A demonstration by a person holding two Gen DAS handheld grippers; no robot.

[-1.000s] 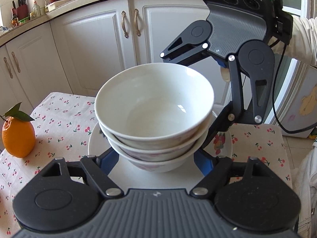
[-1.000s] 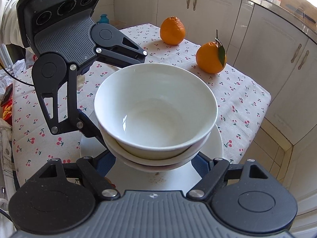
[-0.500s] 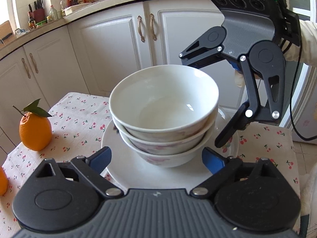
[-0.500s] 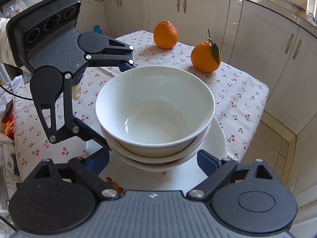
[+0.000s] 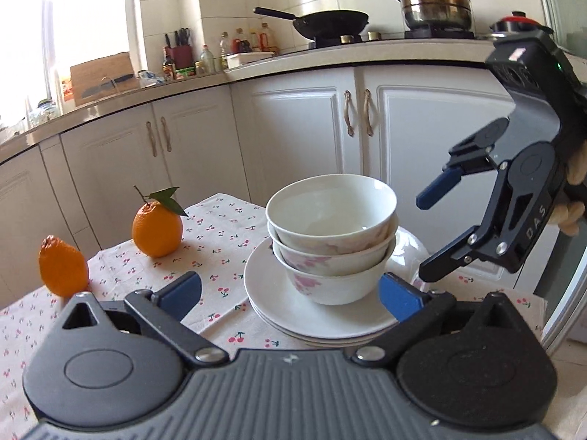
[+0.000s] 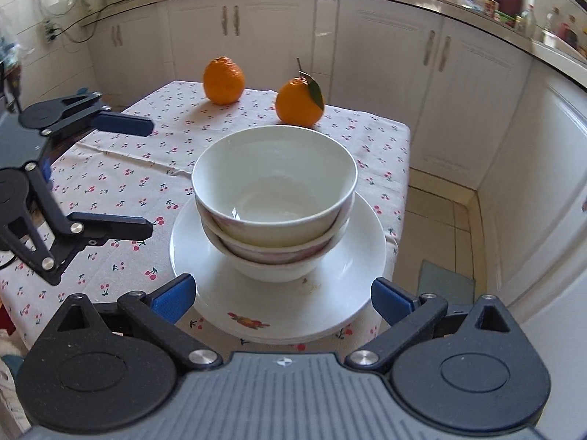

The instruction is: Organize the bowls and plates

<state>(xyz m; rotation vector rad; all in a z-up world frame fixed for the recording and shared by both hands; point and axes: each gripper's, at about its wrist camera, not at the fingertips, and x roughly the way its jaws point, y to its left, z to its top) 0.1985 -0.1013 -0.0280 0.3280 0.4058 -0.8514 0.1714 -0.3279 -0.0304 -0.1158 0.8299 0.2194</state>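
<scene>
Three white bowls with pink flowers [image 5: 332, 242] [image 6: 275, 201] are nested in one stack on a pile of white plates [image 5: 279, 304] [image 6: 352, 278] on the cherry-print tablecloth. My left gripper [image 5: 290, 293] is open and empty, its blue fingertips either side of the stack's near edge, apart from it. My right gripper [image 6: 280, 297] is open and empty, just short of the plates. Each gripper shows in the other's view, the right one [image 5: 425, 234] and the left one [image 6: 148, 176], both drawn back from the bowls.
Two oranges [image 6: 223, 80] [image 6: 299, 102] stand at the table's far side, one with a leaf. White cabinets [image 5: 293, 135] ring the table. The table edge [image 6: 401, 198] drops to tiled floor near the plates.
Both grippers have pulled back and away from the bowl stack, which stays on the plates. The views have widened and the left one has tilted up.
</scene>
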